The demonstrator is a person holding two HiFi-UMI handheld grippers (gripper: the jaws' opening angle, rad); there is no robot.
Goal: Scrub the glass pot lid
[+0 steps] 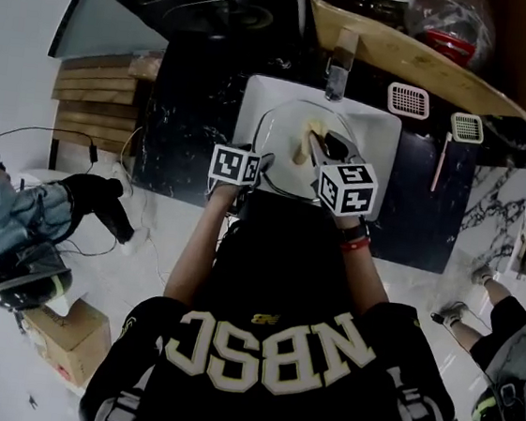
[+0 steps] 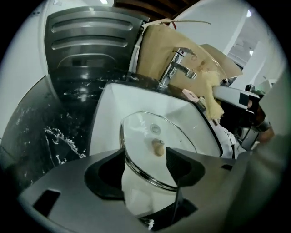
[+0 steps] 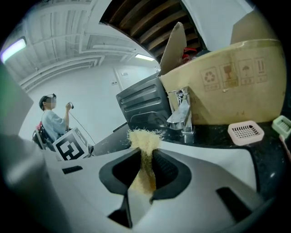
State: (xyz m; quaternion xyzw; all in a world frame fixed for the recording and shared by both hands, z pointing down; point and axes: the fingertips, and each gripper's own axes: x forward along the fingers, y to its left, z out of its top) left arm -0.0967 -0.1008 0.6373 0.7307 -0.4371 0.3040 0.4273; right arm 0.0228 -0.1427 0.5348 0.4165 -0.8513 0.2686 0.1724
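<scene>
A: Sink? Lid?
B: White sink (image 2: pixel 109 109) ahead of left gripper (image 2: pixel 145 154). Glass pot lid (image 2: pixel 145 132) lies inside, near rim between the spread jaws, pads not pressing it.
A: Right?
B: Right gripper (image 3: pixel 148 157) pinches yellow scrubber (image 3: pixel 144 141), fibres poking past the tips.

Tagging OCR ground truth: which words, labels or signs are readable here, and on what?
"NBSC", apparently mirrored: back of the black jersey.
Recycling, fragile-glass, umbrella and this-way-up symbols, no words: cardboard box.
Square coded patterns, no letters: marker cubes.
Small yellow logo on the jersey: too small to read.
</scene>
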